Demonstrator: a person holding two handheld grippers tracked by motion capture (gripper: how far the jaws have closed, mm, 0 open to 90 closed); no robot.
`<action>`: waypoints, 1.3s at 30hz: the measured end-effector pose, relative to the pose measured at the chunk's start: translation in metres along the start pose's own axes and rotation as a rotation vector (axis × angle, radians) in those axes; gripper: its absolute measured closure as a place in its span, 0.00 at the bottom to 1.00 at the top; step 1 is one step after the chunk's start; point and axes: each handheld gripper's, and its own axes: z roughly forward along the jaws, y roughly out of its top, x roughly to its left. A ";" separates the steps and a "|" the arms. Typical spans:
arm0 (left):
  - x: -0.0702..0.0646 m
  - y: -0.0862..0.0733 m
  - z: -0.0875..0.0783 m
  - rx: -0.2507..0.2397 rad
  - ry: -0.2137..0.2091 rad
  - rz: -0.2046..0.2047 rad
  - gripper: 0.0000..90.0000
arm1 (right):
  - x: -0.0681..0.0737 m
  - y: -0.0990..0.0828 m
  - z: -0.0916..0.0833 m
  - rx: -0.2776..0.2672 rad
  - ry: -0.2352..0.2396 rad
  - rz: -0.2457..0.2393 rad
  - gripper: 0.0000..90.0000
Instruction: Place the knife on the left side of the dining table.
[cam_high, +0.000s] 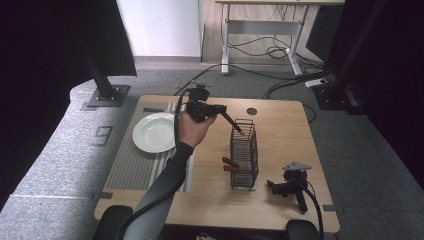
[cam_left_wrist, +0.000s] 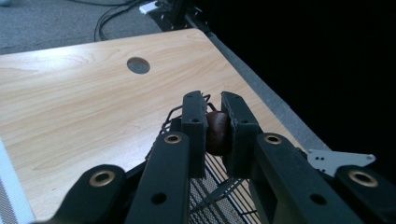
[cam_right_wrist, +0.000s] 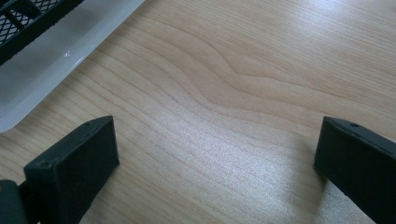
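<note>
On the light wooden table (cam_high: 280, 130), taking the table's centre in the high view as the clock's hub, a black wire-mesh basket (cam_high: 244, 155) stands upright just toward 3 o'clock, on a pale translucent tray whose edge shows in the right gripper view (cam_right_wrist: 56, 60). Two brown wooden handles (cam_high: 230, 164) stick out of the basket's side toward 9 o'clock. At 9 to 10 o'clock a round white plate (cam_high: 154, 132) lies on a grey striped placemat (cam_high: 135, 165), with a dark brown stick (cam_high: 154, 109) on the mat just beyond the plate at 12. A round cable hole (cam_high: 251, 111) sits near the far edge at 1 o'clock.

The left gripper (cam_high: 224, 114), held in the person's left hand (cam_high: 192, 128), hangs above the basket's far end; its jaws are clamped on a slim brown wooden utensil (cam_left_wrist: 216, 132), which slants down so its lower end reaches the basket's top rim. The basket's wire walls stand directly under and around that end.

The right gripper (cam_high: 280, 188) rests on the table at 4 to 5 o'clock, just beside the basket, its jaws wide apart over bare wood, near the table's near edge.

Open wood lies between basket and placemat and along the 3 o'clock edge.
</note>
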 end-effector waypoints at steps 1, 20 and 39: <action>0.000 0.001 -0.004 -0.006 0.001 -0.001 0.89 | 0.000 0.000 0.000 -0.001 0.000 0.001 0.00; 0.014 0.007 -0.085 -0.093 0.051 -0.028 0.89 | 0.000 0.000 0.000 0.000 0.000 0.002 0.00; 0.065 -0.051 -0.132 -0.098 0.133 -0.137 0.89 | 0.000 0.000 0.000 -0.002 0.000 0.003 0.00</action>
